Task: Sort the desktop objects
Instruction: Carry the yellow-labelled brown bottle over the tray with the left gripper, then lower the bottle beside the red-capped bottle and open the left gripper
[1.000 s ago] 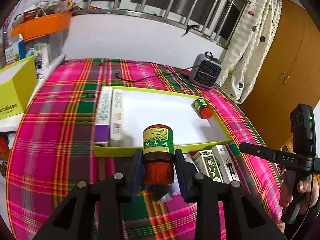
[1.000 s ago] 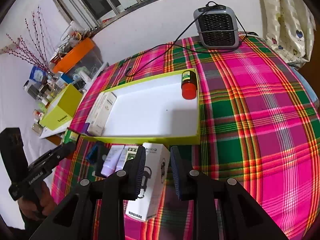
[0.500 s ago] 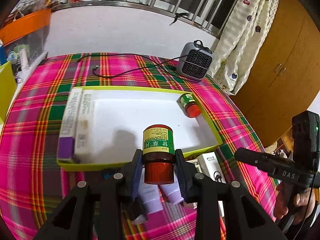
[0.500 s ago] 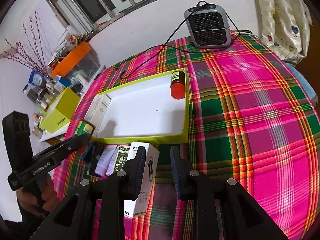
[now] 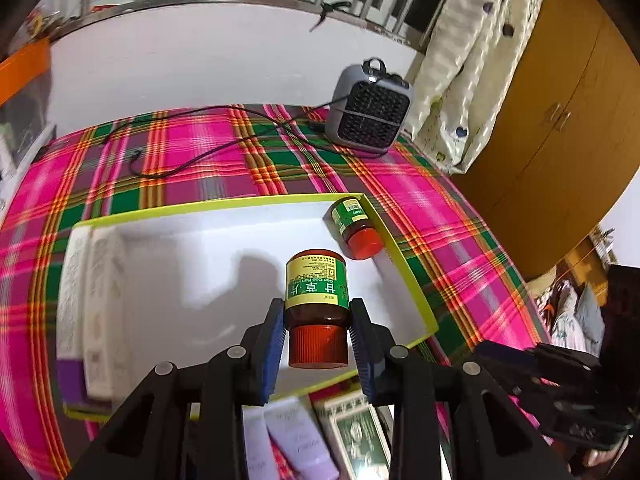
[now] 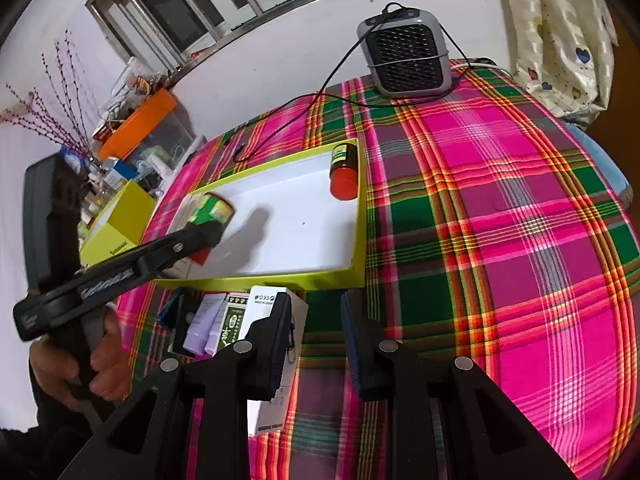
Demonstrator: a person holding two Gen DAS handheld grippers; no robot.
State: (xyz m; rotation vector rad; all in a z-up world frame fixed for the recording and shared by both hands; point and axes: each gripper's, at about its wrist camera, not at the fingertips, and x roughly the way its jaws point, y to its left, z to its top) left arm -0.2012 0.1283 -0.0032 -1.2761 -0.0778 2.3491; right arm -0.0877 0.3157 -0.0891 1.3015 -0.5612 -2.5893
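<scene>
Bottle held over tray

Left gripper (image 5: pixel 317 334) clamps a brown medicine bottle (image 5: pixel 316 300) by its neck, red cap toward the camera, above the lime-edged tray (image 5: pixel 416 300). Tray holds a second small bottle (image 5: pixel 354 226) lying in the far right corner and two blurred boxes (image 5: pixel 94 300) along the left side. Right gripper (image 6: pixel 316 340) gapes, holding nothing, over plaid cloth (image 6: pixel 520 220) beside a white box (image 6: pixel 268 360). Items before the tray are partly hidden, labels unreadable.
</scene>
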